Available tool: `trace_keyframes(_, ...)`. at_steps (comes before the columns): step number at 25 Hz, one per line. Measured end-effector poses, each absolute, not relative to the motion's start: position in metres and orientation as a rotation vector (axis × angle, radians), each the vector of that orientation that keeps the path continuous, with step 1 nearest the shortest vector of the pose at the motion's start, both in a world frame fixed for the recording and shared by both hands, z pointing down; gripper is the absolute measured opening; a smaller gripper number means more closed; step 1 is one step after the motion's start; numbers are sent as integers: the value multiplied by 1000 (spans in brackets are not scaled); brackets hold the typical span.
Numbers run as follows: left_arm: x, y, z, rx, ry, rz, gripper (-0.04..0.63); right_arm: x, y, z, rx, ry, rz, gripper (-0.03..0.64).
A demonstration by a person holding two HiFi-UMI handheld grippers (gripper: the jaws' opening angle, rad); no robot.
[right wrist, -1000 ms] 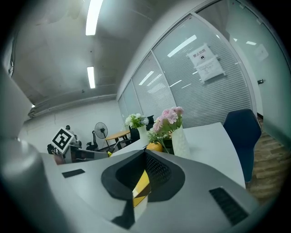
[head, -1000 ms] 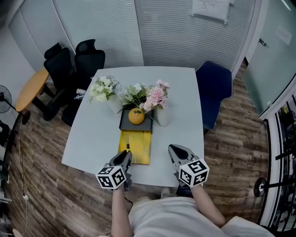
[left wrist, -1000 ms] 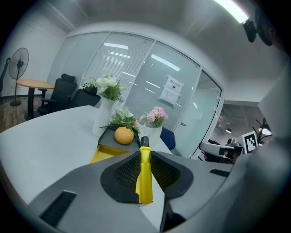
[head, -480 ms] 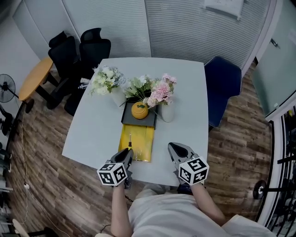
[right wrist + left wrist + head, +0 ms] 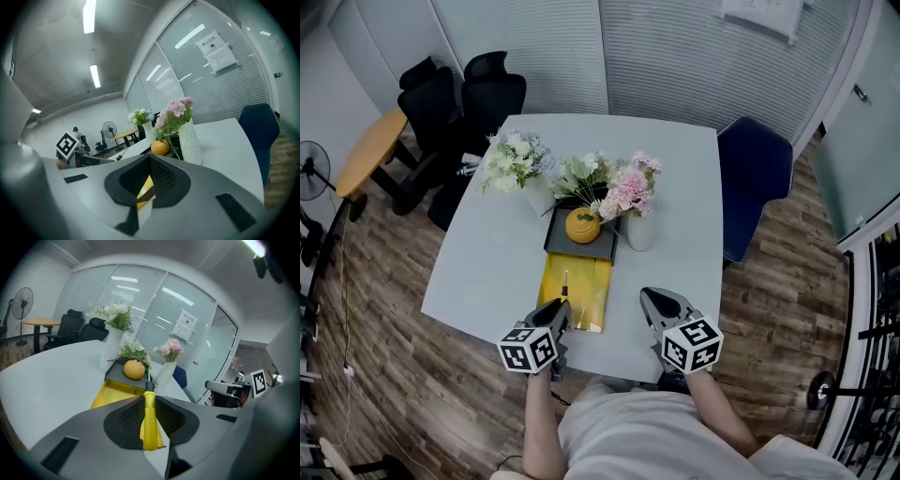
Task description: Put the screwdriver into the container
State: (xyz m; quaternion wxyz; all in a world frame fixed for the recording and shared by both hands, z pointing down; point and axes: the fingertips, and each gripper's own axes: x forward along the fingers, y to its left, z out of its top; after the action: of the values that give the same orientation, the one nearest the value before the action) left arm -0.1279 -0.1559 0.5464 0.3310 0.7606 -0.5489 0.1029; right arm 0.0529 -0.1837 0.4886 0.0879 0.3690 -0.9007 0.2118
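Observation:
A screwdriver with a yellow handle is clamped between the jaws of my left gripper, its dark shaft pointing forward. In the head view the left gripper sits at the near end of the yellow container, and the screwdriver's shaft reaches over the container's floor. The container is a flat, open yellow tray on the white table. My right gripper hovers over the table to the right of the container, jaws together and holding nothing.
Behind the yellow container lies a dark tray with an orange round object. Three vases of flowers stand around it. A blue chair is at the table's right, black chairs at the far left.
The head view has shifted a little, so the table sits slightly differently in frame. Both grippers keep their places, and the screwdriver stays in the left grip.

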Motion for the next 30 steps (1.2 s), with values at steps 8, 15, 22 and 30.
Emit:
trace_keyframes(8,-136,-167,563,1962,-1416,318,67,48,-198,503,1086,-2656,660,15)
trace_keyframes(15,-137,-185,585,1942,-1368,394,67,40,-219,520,1080,-2615,679,15)
trace_keyframes(22,-131,-199,615,1929,-1297,515,67,27,-235,547,1047,-2567,713,15)
trace_keyframes(30,-135,-208,642,1889,-1241,632,67,20,-249,568,1033,-2530,756,15)
